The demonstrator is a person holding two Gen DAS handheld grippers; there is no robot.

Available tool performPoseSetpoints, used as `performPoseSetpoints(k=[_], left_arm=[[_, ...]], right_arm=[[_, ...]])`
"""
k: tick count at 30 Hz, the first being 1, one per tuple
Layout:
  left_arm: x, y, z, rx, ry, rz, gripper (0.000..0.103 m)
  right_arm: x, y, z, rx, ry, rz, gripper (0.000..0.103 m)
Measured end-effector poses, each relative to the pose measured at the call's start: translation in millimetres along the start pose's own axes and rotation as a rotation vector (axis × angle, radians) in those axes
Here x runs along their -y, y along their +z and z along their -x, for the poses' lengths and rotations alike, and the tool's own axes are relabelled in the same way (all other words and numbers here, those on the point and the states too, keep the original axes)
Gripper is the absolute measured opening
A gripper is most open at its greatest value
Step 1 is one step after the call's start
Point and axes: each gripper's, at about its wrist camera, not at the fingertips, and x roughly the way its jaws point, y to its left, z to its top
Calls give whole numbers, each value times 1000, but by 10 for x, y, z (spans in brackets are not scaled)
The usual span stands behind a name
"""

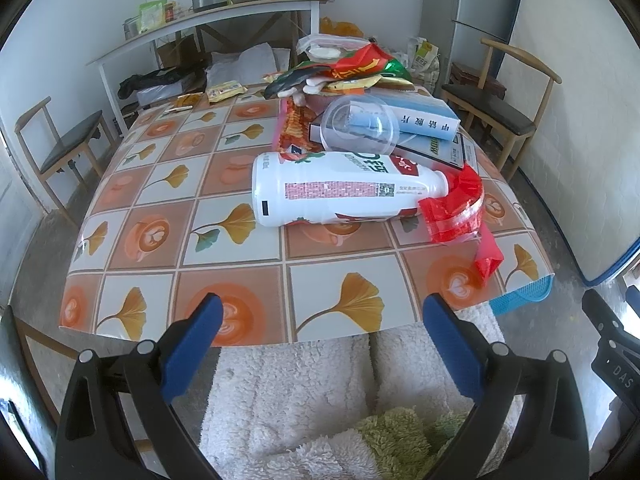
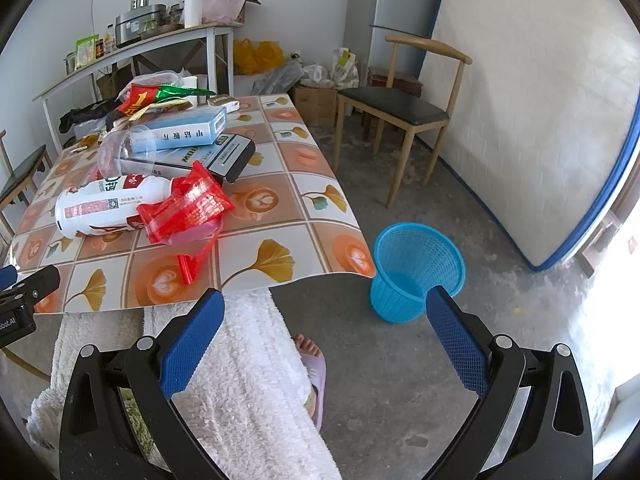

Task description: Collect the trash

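Note:
A white plastic bottle (image 1: 340, 190) (image 2: 108, 204) lies on its side on the patterned table (image 1: 224, 240) (image 2: 288, 200), with a crumpled red wrapper (image 1: 456, 208) (image 2: 188, 210) at its neck. Behind them a clear plastic cup (image 1: 360, 124) (image 2: 124, 152) rests on boxes (image 1: 424, 120) (image 2: 188, 134), and snack wrappers (image 1: 348, 70) (image 2: 148, 100) are heaped further back. A blue mesh bin (image 2: 416, 270) (image 1: 520, 298) stands on the floor by the table's near right corner. My left gripper (image 1: 322, 312) is open and empty at the near edge. My right gripper (image 2: 326, 308) is open over the floor.
Wooden chairs (image 1: 64, 148) (image 2: 404, 116) stand on both sides of the table. A cluttered shelf table (image 1: 208, 16) (image 2: 132, 44) lines the back wall. A mattress (image 2: 532, 112) leans on the right wall. The person's white fleece legs (image 2: 240, 360) and slippered foot (image 2: 312, 364) are below.

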Motion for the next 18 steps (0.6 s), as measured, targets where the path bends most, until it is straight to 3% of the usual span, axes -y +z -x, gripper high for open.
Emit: performPoseSetpoints(k=[18], left_arm=[[-69, -6, 1, -2, 2, 13, 97]], right_arm=[[-29, 8, 18, 6, 5, -2, 96]])
